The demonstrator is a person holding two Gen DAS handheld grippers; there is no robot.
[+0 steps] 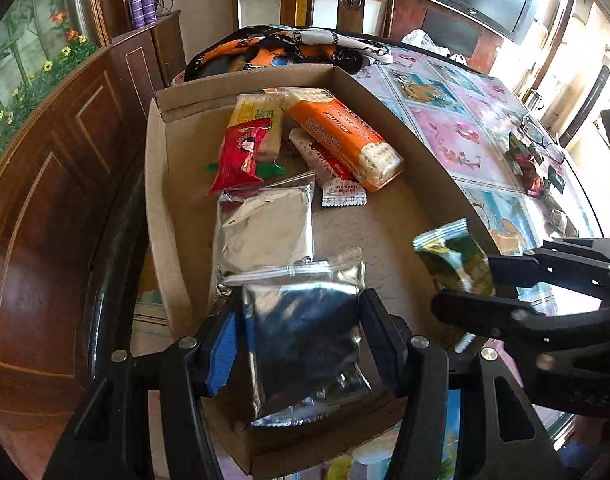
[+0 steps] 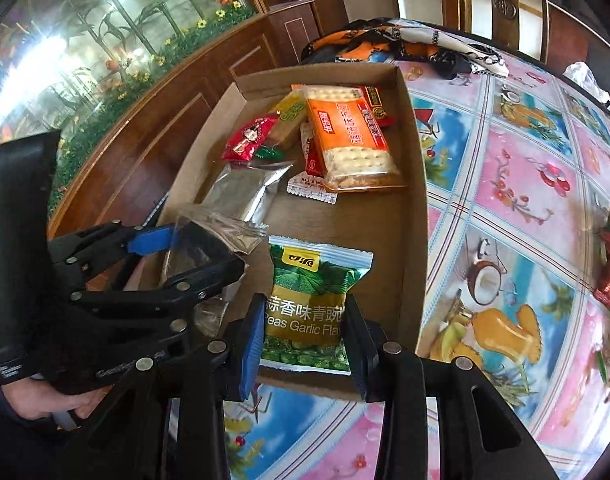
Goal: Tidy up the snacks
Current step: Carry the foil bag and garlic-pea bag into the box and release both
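- The left gripper (image 1: 301, 344) is angled steeply down over the near end of the cardboard box (image 1: 161, 208); a silver foil pouch (image 1: 305, 336) is clamped between its two fingers, about half spread.
- The right gripper (image 2: 303, 320) is tilted down in the same way, its fingers narrowed onto a green pea packet (image 2: 311, 304), which is held above the near right part of the box floor.
- In the right wrist view, part of a hand (image 2: 45, 404) is seen gripping the left tool's handle at the lower left.
- The two grippers are close beside each other over the box's near end; the packet is seen just right of the pouch.
- Bare cardboard floor is left in the near right half of the box, between the right wall and a second foil pouch (image 1: 265, 228).
- The far end is filled by an orange cracker pack (image 1: 341, 140), a red snack packet (image 1: 241, 156) and a small white sachet (image 1: 344, 193).
- The box lies at the left edge of a table with a patterned tablecloth (image 2: 517, 184), which is largely free to the right.
- Loose wrapped sweets (image 1: 535, 172) at the table's far right are blurred and cannot be identified.
- The lower part of the held pouch is in shadow, and the box's near wall is partly hidden by the fingers.
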